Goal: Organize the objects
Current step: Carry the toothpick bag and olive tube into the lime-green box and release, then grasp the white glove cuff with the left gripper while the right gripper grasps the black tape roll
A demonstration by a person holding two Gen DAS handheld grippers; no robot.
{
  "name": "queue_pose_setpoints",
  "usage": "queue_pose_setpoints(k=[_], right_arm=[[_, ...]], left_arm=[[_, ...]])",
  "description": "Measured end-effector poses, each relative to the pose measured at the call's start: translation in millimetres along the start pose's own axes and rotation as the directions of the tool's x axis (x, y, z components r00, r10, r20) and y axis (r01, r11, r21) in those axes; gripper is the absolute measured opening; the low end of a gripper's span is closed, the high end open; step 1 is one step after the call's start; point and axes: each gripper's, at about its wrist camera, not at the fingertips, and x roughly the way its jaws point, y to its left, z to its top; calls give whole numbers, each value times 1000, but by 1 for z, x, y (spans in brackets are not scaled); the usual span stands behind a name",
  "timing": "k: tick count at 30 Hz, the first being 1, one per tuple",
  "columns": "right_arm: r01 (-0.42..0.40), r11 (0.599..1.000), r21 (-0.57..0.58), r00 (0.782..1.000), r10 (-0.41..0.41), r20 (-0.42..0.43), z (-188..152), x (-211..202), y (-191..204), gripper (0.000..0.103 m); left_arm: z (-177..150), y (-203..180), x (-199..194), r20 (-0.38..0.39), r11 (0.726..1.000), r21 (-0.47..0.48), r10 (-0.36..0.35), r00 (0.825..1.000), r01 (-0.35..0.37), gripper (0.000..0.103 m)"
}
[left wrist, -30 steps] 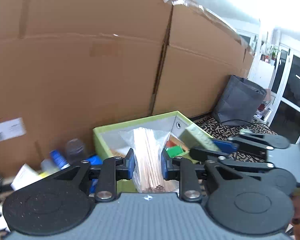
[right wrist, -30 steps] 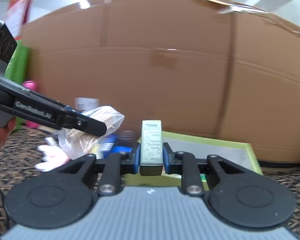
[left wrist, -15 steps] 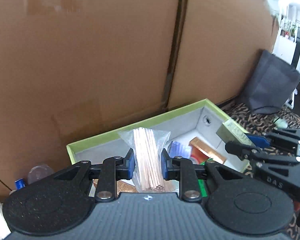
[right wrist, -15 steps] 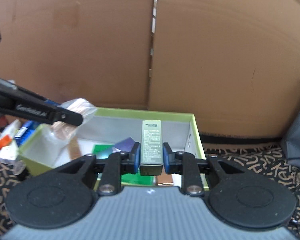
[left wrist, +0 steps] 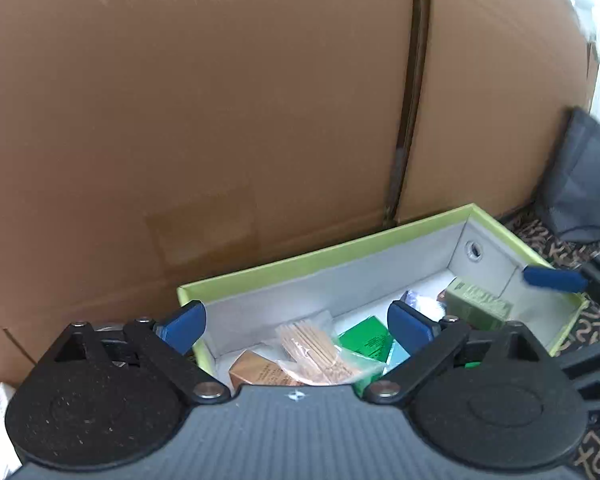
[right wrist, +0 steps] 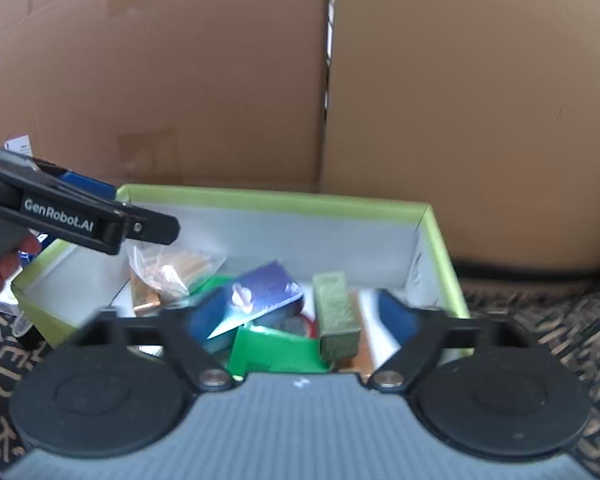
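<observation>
Both jaws just opened wide: left gripper (left wrist: 296,322) stands over one clear bag of wooden sticks (left wrist: 320,350), right gripper (right wrist: 300,320) over one olive rectangular box (right wrist: 336,314), both loose inside the lime-rimmed cardboard box (right wrist: 280,198).

In the left wrist view, the box (left wrist: 324,258) sits lower centre before cardboard cartons (left wrist: 204,120); inside, the stick bag (left wrist: 320,350) lies left of the small carton (left wrist: 476,304).
</observation>
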Motion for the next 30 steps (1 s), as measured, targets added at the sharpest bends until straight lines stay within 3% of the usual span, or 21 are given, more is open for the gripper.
queue_pose_setpoints(k=[3,5,10,19,25,30], right_arm=[[27,997,-76,999,-23,48,3,-25,15,96],[21,997,-79,997,-16,74,5,-43,21,103],[-15,999,-50,990,22,138,3,-92,36,103],[-118,991,-64,972,129,198,-7,-156,80,103],[-171,983,-66,973,179,149,-31,-157,111,103],[-217,976,7,972,215,95,-56,-152,123,103]], left_arm=[[-1,5,-27,40,999,-34,-23,999,25,100],[-4,6,-48,54,999,-44,-25,998,28,100],[-16,15,-100,40,994,-103,-19,999,23,100],[-78,46,-184,68,990,-144,26,997,-16,100],[-142,63,-210,-26,965,-262,6,1000,-12,100],[-186,49,-206,-128,960,-279,-48,991,11,100]])
